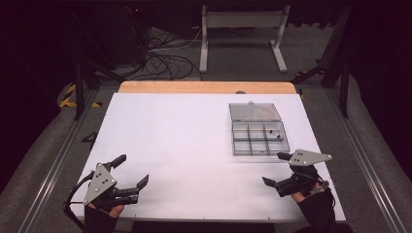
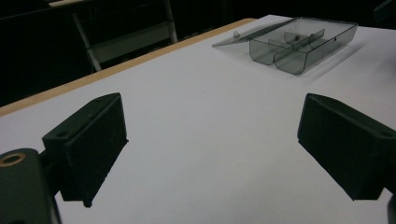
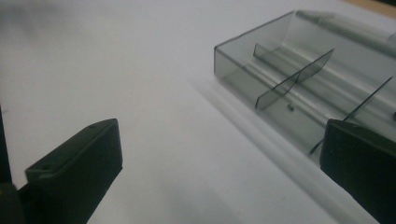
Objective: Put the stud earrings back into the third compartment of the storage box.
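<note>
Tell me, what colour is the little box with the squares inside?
See-through smoky grey. The box shows best in the right gripper view.

A smoky, see-through plastic organizer box [image 1: 260,140] sits flat on the white surface [image 1: 180,145], over toward the right edge and nearer the far right corner than the near one. Its lid [image 1: 255,111] is swung fully open — lying back flat toward the far edge. Thin dividers split the tray into small compartments — a couple of tiny dark bits [image 1: 274,133] rest in the right-hand cells.
</note>
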`<state>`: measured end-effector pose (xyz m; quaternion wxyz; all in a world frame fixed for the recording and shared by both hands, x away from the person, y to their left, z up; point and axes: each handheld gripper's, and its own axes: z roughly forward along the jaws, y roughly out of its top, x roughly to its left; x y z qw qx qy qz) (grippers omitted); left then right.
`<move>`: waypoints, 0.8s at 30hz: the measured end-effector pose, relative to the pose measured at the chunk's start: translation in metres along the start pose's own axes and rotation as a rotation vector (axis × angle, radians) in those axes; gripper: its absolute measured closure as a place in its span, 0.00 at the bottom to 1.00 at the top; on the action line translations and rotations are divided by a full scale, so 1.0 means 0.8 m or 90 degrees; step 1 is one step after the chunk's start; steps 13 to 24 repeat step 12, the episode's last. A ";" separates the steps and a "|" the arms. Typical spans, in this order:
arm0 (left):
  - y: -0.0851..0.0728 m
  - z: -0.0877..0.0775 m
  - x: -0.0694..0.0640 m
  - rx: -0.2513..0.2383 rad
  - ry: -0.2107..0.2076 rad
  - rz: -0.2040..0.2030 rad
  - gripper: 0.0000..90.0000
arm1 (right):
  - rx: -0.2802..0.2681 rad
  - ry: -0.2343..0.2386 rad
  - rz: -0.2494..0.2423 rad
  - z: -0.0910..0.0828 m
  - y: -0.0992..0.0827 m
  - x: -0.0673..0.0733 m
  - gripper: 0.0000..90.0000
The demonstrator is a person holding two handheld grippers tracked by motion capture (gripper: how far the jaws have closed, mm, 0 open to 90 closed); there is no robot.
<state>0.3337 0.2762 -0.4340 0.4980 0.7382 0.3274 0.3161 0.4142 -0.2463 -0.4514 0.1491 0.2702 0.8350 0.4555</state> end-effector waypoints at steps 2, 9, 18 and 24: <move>-0.001 0.000 0.000 0.002 0.001 0.006 0.09 | 0.012 0.009 0.000 0.006 -0.008 0.003 0.00; -0.003 0.002 -0.001 0.012 -0.006 0.008 0.09 | 0.030 0.001 -0.001 0.015 -0.016 0.004 0.00; -0.003 0.002 0.001 0.011 -0.004 0.001 0.09 | 0.016 -0.010 -0.001 0.011 -0.015 0.004 0.00; -0.003 0.002 0.001 0.011 -0.004 0.001 0.09 | 0.016 -0.010 -0.001 0.011 -0.015 0.004 0.00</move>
